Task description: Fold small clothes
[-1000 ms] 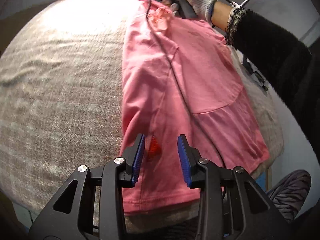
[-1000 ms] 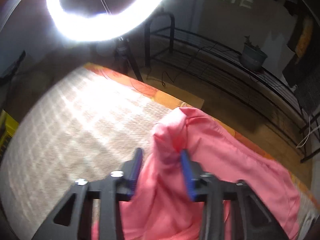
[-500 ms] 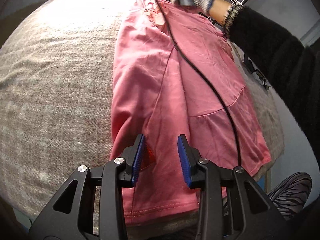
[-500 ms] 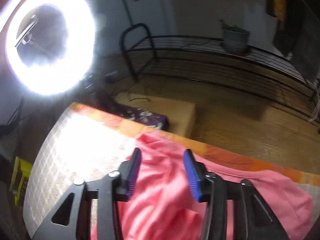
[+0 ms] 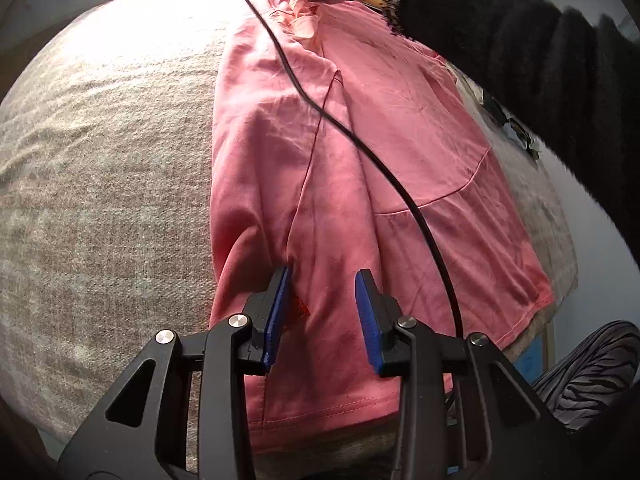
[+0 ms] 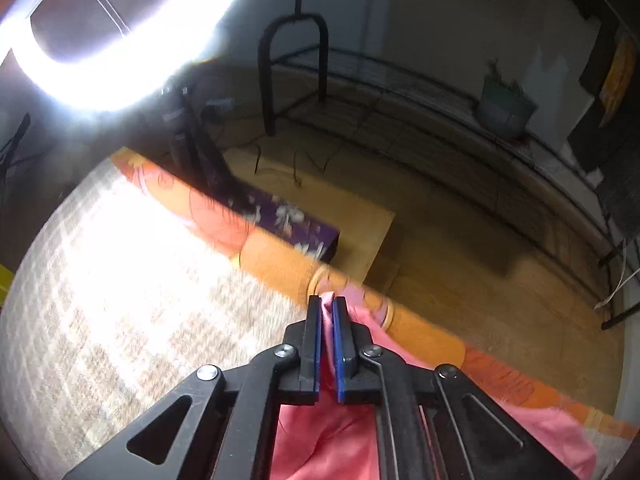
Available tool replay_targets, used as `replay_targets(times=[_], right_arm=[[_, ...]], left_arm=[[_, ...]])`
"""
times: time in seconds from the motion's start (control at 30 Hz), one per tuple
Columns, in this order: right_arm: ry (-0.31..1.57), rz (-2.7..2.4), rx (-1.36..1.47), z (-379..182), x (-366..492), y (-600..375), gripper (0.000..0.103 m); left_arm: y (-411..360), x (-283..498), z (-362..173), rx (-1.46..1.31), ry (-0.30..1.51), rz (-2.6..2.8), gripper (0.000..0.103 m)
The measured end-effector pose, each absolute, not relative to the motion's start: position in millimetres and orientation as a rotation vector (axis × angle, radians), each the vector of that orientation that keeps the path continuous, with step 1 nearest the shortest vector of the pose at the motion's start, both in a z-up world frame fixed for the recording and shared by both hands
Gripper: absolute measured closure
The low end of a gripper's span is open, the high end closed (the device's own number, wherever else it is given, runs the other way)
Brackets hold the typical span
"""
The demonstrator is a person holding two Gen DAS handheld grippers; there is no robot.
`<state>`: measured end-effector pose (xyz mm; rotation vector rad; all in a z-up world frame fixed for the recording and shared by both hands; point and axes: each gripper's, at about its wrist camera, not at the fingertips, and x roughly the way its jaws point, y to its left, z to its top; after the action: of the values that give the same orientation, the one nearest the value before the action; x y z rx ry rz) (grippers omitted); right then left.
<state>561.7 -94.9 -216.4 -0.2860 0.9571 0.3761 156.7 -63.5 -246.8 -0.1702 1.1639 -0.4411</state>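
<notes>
The pink garment [image 5: 360, 168] lies spread lengthwise on the tabletop [image 5: 100, 180], running from under my left gripper [image 5: 322, 316] away to the far end, where my right gripper [image 6: 327, 340] has it. I judge it light, limp knit cotton: it will sag and crease wherever it isn't supported, and it should drag easily over the rough woven cover without much slipping between the blue pads.

The right fingers have just been closing and now stand almost together, pinching a small peak of pink cloth at the far edge, close to the orange border [image 6: 280, 260] of the cover. The left fingers [image 5: 276, 312] stand partly apart, and the near part of the garment lies between and beneath them; I can't tell whether the pads press the cloth or only hover above it. Best holds, I think, are at hems and corners, both layers together.

A black cable [image 5: 360, 140] trails across the garment between the two grippers and could snag a fold. The near hem runs behind my left gripper's frame, so its corners are hidden. A small red mark [image 5: 300, 307] sits by the left finger; I can't make out what it is. The ring light [image 6: 140, 40] washes out much of the tabletop in the right view.
</notes>
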Motion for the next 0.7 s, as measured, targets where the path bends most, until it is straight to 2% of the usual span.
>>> replay_targets(times=[0.1, 0.13, 0.17, 0.3, 0.43, 0.7], right_arm=[[0.936, 0.363, -0.165, -206, 574, -106, 0.096], [0.938, 0.396, -0.128, -201, 575, -109, 0.078], [0.933, 0.416, -0.109, -196, 573, -111, 0.067], [0.876, 0.375, -0.087, -161, 553, -129, 0.066], [0.849, 0.388, 0.026, -122, 515, -168, 0.065], [0.763, 0.356, 0.068, -23, 374, -261, 0.063]], left_arm=[[-63, 153, -246, -0.15, 1.165, -0.441, 0.069], [-64, 153, -246, -0.154, 1.168, -0.441, 0.069], [-65, 152, -246, -0.163, 1.171, -0.442, 0.069], [-62, 150, -239, -0.169, 1.161, -0.443, 0.069], [-57, 135, -214, -0.118, 1.043, -0.438, 0.069], [-26, 96, -176, -0.09, 0.836, -0.394, 0.069]])
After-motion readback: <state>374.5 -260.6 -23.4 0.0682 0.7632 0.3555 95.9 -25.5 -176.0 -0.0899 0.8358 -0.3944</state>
